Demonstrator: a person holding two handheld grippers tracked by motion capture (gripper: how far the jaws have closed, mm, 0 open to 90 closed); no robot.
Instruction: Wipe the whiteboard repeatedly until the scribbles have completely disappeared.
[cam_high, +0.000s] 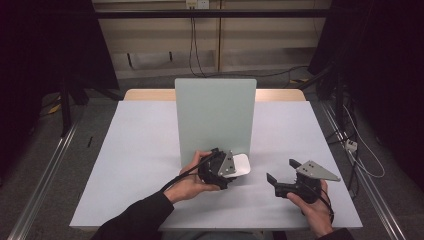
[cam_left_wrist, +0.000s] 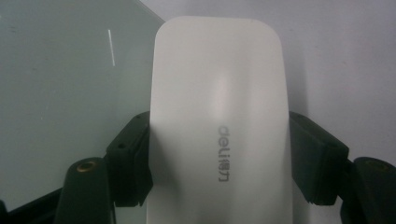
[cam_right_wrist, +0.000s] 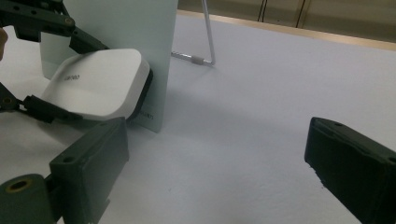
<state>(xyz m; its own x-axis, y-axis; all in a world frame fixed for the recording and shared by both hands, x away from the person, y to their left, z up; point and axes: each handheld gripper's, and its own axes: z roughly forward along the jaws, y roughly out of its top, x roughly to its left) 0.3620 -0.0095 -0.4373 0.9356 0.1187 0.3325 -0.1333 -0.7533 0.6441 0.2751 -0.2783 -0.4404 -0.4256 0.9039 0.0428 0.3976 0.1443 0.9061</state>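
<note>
1. High view. A bench (cam_high: 140, 150) with a pale grey top fills the middle of the frame. An upright pale green panel (cam_high: 215, 117) stands at centre. The left tool (cam_high: 239, 167), held in the person's left hand (cam_high: 187, 182), sits just below centre, at the panel's lower right corner, its jaws closed on a white mouse (cam_high: 242, 164). The mouse lies low over the bench, just beside the panel's bottom edge. The right tool (cam_high: 282, 171), held in the right hand (cam_high: 312, 207), is at lower right of the frame, jaws spread wide and holding nothing, apart from the mouse.

2. Left gripper view. The white mouse (cam_left_wrist: 219, 126) fills the centre, running from the bottom edge to the top. A grey printed logo sits on its back. One black jaw pad presses each long side, at lower left and lower right. The green panel (cam_left_wrist: 60, 93) covers the left of the frame; the bench (cam_left_wrist: 336, 56) shows at upper right.

3. Right gripper view. The right tool's own jaws stand at lower left and lower right, far apart, bare bench (cam_right_wrist: 243, 140) between them. At upper left the mouse (cam_right_wrist: 100, 81) is gripped in the left tool (cam_right_wrist: 84, 74), tilted, its far end against or just beside the panel (cam_right_wrist: 126, 28); which, cannot be told. A thin metal prop (cam_right_wrist: 205, 37) of the panel stands at top centre.
</note>
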